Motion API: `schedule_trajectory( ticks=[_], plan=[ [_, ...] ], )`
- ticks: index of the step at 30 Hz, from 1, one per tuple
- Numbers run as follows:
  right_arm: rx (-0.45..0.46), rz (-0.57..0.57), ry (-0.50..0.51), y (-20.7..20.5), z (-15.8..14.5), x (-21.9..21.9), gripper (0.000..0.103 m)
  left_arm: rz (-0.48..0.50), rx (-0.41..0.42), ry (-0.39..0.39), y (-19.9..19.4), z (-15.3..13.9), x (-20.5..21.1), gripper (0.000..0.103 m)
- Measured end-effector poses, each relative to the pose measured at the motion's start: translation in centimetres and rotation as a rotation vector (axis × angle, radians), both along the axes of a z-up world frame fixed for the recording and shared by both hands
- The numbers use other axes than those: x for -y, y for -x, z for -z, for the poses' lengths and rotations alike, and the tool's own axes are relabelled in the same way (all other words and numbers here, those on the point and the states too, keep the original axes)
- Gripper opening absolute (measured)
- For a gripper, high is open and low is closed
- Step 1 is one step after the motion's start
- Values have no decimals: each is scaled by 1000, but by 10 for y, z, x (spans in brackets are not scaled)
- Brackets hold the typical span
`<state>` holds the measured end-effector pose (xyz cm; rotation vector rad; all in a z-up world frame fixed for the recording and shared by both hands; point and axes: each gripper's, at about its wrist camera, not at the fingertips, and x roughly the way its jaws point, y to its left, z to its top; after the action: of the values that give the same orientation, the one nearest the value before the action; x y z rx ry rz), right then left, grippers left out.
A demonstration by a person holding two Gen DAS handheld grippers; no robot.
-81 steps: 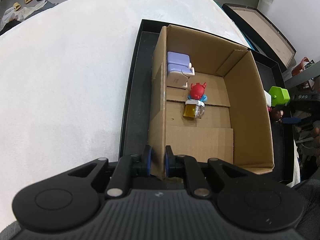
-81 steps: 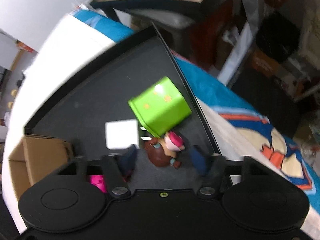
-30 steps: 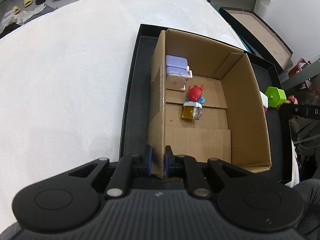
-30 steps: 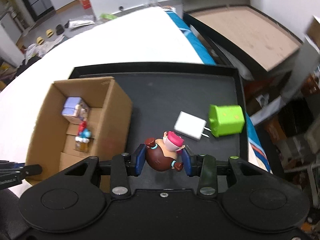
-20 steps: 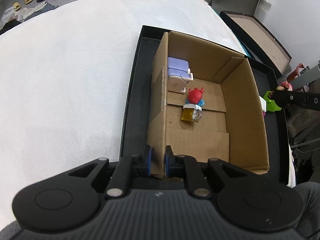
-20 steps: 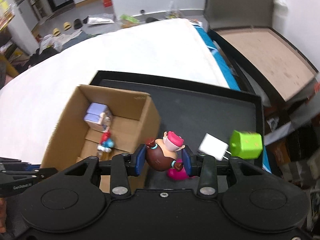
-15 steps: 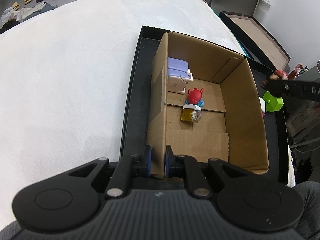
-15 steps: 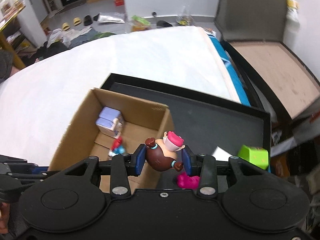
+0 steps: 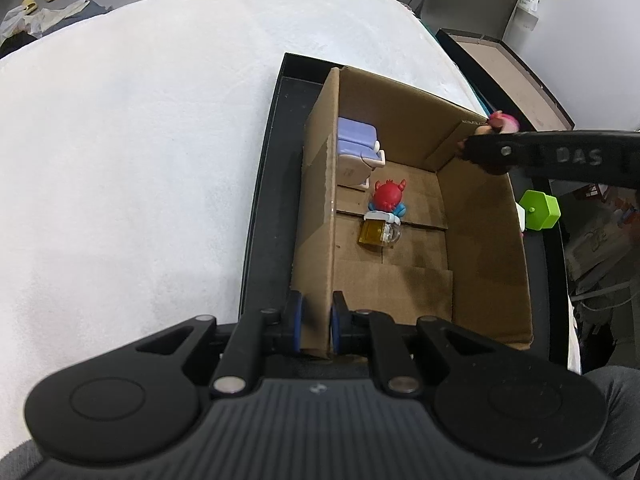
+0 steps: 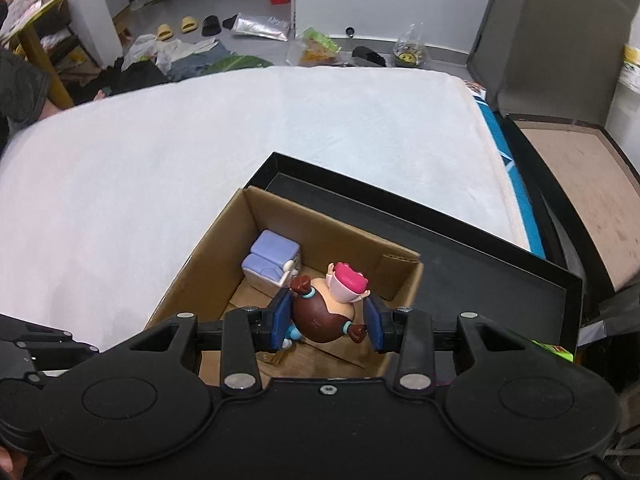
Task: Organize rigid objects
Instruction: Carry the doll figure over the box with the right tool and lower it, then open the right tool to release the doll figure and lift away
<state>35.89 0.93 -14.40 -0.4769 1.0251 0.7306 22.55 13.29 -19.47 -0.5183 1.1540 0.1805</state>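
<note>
**One figurine over the box, three toys inside**

One cardboard box [image 9: 484,248] stands in one black tray [image 9: 260,216], which lies on a white bed [image 9: 140,160]. The left hand-held gripper [image 9: 316,326] is clamped on the box's near-left wall, one blue pad on each side of the cardboard. The right hand-held gripper [image 10: 329,319] grips one round brown figurine [image 10: 320,316] with a pink cap, held above the far-right corner of the open box.

Three things lie on the box floor along its left wall: one lavender-and-white block toy [image 9: 357,148] in the far-left corner, one red-and-blue crab-like toy [image 9: 388,197] just nearer, and one small yellow mug [image 9: 378,231] touching it on the near side.

Outside the box, on the tray to its right, sits one green hexagonal block [image 9: 540,209]. A white thing beside it is mostly hidden behind the box wall, showing only a sliver, and a speck of pink shows below that.

From the left wrist view the figurine is almost wholly covered by the right gripper's finger; only its pink cap shows. From the right wrist view the crab toy and the mug are largely hidden behind the figurine and the gripper, and the green block is cut to a thin strip.
</note>
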Motion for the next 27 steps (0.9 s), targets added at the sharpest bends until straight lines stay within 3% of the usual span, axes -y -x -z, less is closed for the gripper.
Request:
schedule_trajectory(
  ticks=[25,27],
  plan=[
    [128,-105,201,8,44,-35,39,-19,6,25,2,2,-4,14],
    [134,-102,199,6,43,-33,42,-19,6,26,2,2,-4,14]
  ],
)
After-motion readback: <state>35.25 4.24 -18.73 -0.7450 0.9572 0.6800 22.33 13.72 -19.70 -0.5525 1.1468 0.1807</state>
